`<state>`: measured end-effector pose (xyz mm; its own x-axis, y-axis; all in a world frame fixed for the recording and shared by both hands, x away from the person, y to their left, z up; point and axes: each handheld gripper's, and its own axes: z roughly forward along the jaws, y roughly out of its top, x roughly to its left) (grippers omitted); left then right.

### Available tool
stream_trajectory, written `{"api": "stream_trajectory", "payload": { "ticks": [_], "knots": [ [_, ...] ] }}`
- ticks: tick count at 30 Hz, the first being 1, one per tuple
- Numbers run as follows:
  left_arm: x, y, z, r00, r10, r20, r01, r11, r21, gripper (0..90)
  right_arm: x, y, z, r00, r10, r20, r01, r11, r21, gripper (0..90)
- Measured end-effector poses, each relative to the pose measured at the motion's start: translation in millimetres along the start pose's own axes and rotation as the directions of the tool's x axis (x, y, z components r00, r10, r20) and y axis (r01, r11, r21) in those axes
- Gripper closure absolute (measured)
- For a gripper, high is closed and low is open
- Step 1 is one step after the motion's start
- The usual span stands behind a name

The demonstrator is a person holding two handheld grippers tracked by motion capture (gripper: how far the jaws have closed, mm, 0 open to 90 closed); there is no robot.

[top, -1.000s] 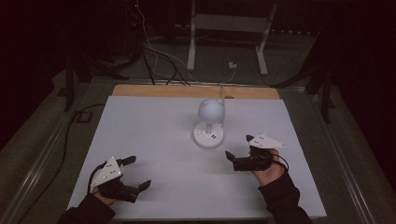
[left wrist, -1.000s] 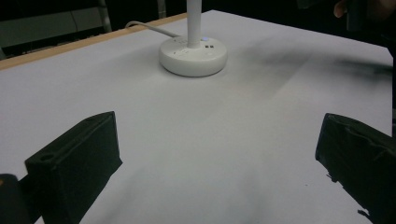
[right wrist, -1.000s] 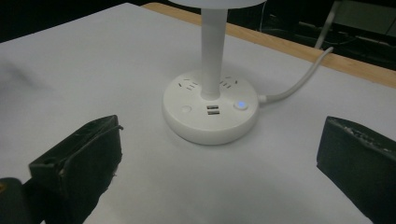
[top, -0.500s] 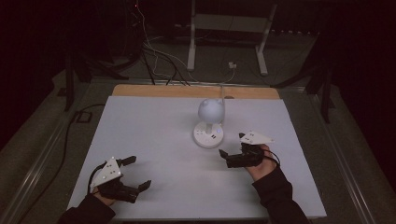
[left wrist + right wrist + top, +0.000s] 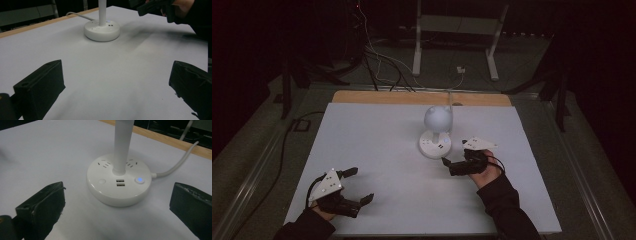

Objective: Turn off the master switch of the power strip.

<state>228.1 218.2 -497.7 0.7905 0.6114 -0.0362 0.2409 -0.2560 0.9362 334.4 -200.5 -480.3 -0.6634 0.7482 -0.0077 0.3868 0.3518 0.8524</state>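
My right gripper [image 5: 448, 165] sits with its jaws spread wide and holding nothing, its tips just beside the lamp [image 5: 437, 131] near the middle of the surface [image 5: 377, 135]. Through the right gripper view I see the lamp's round white base [image 5: 119, 182] close ahead between the jaws, with a white stem [image 5: 122, 143] rising from its centre, 2 USB ports [image 5: 120, 182] on top, a lit blue button [image 5: 140, 179] beside them and a white cord [image 5: 175, 162] trailing off toward the wooden edge. My left gripper [image 5: 357, 186] rests low at the near left of the surface, jaws also apart and empty, well away from the lamp.
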Motion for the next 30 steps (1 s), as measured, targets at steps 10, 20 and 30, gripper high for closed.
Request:
{"api": "stream_trajectory", "payload": {
  "ticks": [10,20,30],
  "knots": [
    [0.4,0.0,-0.3,1.0000,-0.002,0.001,0.002,1.0000,-0.001,0.4,-4.5,1.6,12.4,0.9999,0.010,-0.003,-0.010,1.000,0.014,1.0],
    [0.5,-0.1,-0.2,1.0000,-0.004,-0.001,0.004,1.0000,-0.001,0.4,-11.2,4.9,22.6,0.9997,0.020,0.012,-0.020,1.000,0.015,3.6],
    [0.7,-0.1,-0.4,1.0000,-0.004,-0.001,0.004,1.0000,-0.001,0.4,-18.2,7.8,30.8,0.9943,0.071,0.080,-0.071,0.997,-0.007,15.6]
  ]
}}
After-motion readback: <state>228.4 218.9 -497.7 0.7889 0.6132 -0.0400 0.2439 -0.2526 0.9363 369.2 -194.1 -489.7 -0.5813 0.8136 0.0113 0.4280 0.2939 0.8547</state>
